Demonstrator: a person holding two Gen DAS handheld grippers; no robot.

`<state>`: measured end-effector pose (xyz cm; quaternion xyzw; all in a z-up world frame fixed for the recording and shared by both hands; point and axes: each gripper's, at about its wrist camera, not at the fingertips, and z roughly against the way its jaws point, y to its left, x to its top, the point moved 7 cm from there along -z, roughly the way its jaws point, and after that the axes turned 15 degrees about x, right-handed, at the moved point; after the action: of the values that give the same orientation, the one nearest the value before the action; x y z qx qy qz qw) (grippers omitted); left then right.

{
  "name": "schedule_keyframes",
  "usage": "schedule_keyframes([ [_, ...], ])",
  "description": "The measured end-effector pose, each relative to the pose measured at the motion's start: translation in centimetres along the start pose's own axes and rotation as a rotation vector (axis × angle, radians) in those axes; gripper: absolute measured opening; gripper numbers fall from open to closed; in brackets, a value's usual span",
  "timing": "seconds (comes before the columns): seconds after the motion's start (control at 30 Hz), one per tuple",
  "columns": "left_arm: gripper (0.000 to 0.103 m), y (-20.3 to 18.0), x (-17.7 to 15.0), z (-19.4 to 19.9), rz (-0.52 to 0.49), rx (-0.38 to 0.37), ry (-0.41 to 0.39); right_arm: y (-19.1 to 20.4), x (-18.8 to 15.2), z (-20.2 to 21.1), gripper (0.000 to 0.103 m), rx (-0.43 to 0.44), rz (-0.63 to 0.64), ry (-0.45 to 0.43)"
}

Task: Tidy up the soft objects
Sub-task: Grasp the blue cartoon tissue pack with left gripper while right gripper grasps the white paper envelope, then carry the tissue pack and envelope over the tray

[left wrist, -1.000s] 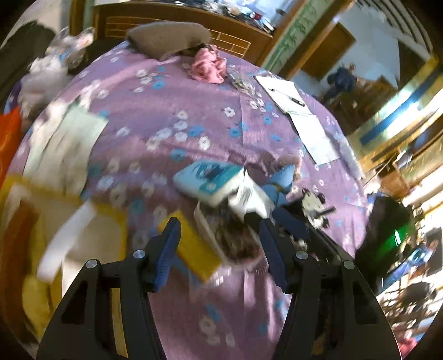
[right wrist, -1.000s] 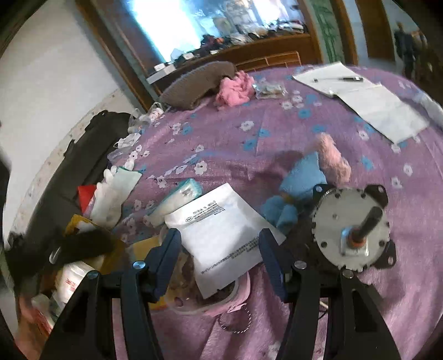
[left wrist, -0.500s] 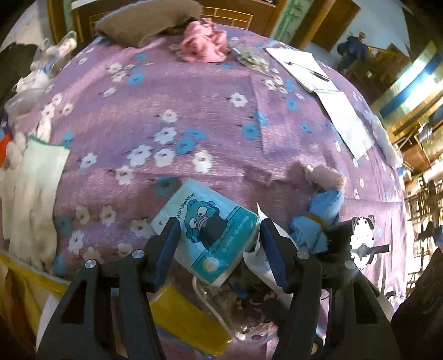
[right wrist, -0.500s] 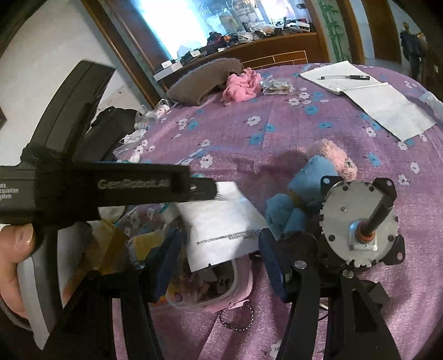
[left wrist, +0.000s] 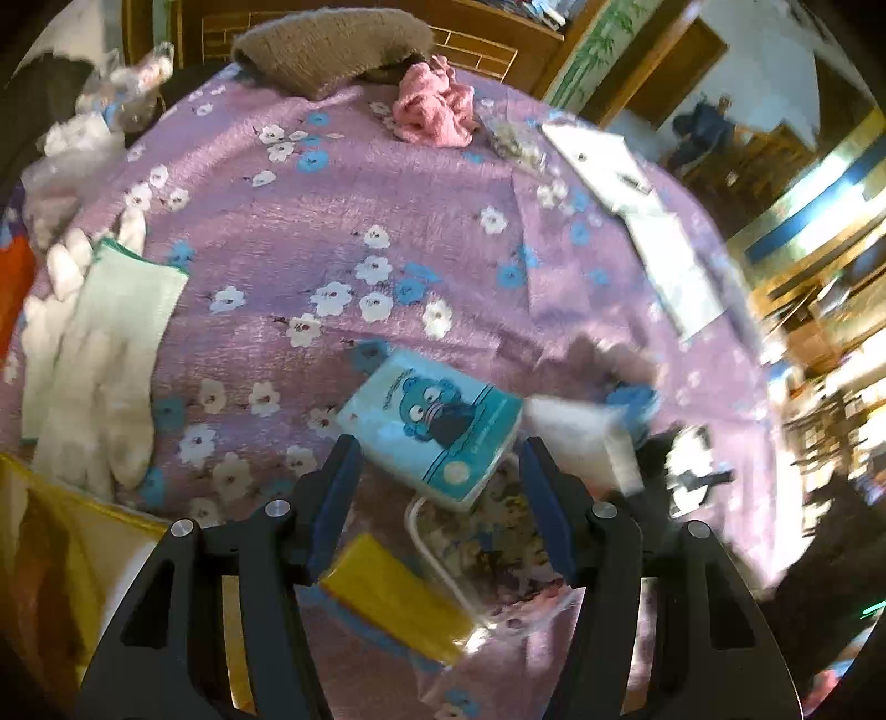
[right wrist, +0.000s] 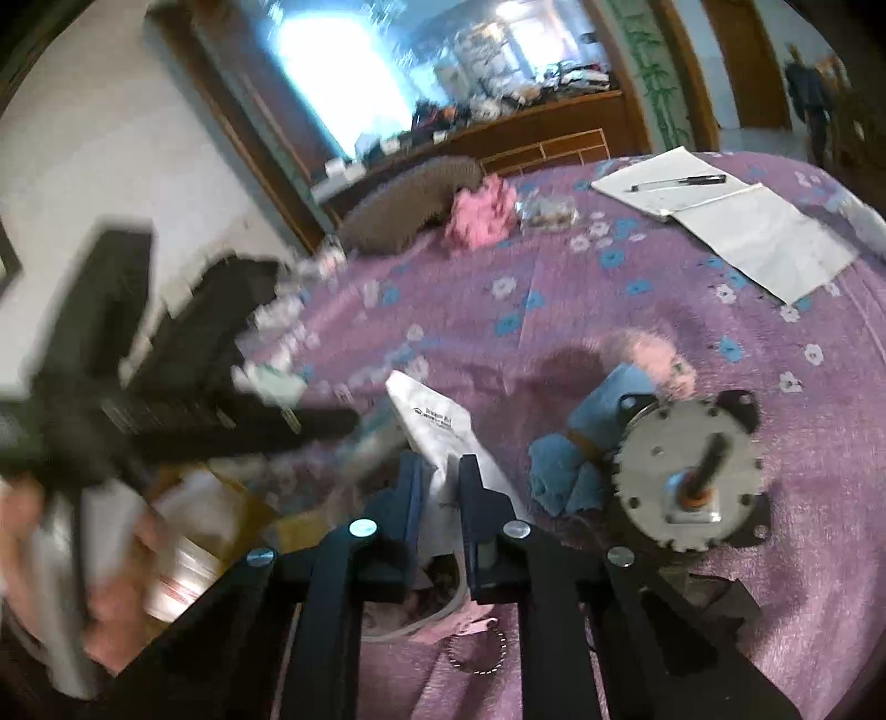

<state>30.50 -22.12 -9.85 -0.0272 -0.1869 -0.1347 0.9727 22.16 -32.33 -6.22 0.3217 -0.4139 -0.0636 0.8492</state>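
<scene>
**White packet pinched by the right gripper, tissue pack lined up for the left**

The white packet (right wrist: pixel 437 437) is pinched between the narrowed fingers of the right gripper (right wrist: pixel 440 471), and its printed end is stood up off the purple flowered table (left wrist: pixel 432 221). It is judged to be held that way so that it can be lifted clear of the heap near the table's front edge, where it is crowded by a clear pouch (left wrist: pixel 498 531), a yellow packet (left wrist: pixel 398 598) and a round metal motor (right wrist: pixel 692 476). Blue and pink soft cloths (right wrist: pixel 603 421) are lying just beside the motor, touching it.

The left gripper (left wrist: pixel 437 471) is spread wide and empty, and the blue tissue pack (left wrist: pixel 437 426) is framed just ahead of its fingertips; no contact is seen. The pack is probably meant as the next soft thing to be sorted. White gloves (left wrist: pixel 94 354) are laid at the table's left edge, and a pink cloth (left wrist: pixel 434 113) and a brown knitted piece (left wrist: pixel 332 44) rest at the far edge, perhaps a gathering place.

Both grippers are pointed forward and down over the front of the table. In the right view the left gripper's body is crossed in from the left, blurred, with a hand (right wrist: pixel 33 531) beneath it.
</scene>
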Motion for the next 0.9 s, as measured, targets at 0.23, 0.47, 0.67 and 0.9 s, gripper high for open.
schedule_keyframes([
  [0.23,0.060,-3.0,0.2,-2.1,-0.136,0.209,-0.079,-0.1,1.0,2.4,0.009,0.023,-0.046,-0.091],
  [0.47,0.012,-0.9,0.3,-3.2,-0.108,0.262,-0.042,-0.5,1.0,2.1,0.009,0.045,-0.085,-0.080],
  [0.67,0.008,2.1,-0.2,2.8,0.013,0.157,-0.143,0.0,0.8,2.2,0.009,0.059,-0.071,-0.081],
  [0.9,0.008,3.5,-2.7,11.0,0.066,0.009,-0.234,0.3,0.5,1.8,0.009,0.074,-0.060,-0.064],
])
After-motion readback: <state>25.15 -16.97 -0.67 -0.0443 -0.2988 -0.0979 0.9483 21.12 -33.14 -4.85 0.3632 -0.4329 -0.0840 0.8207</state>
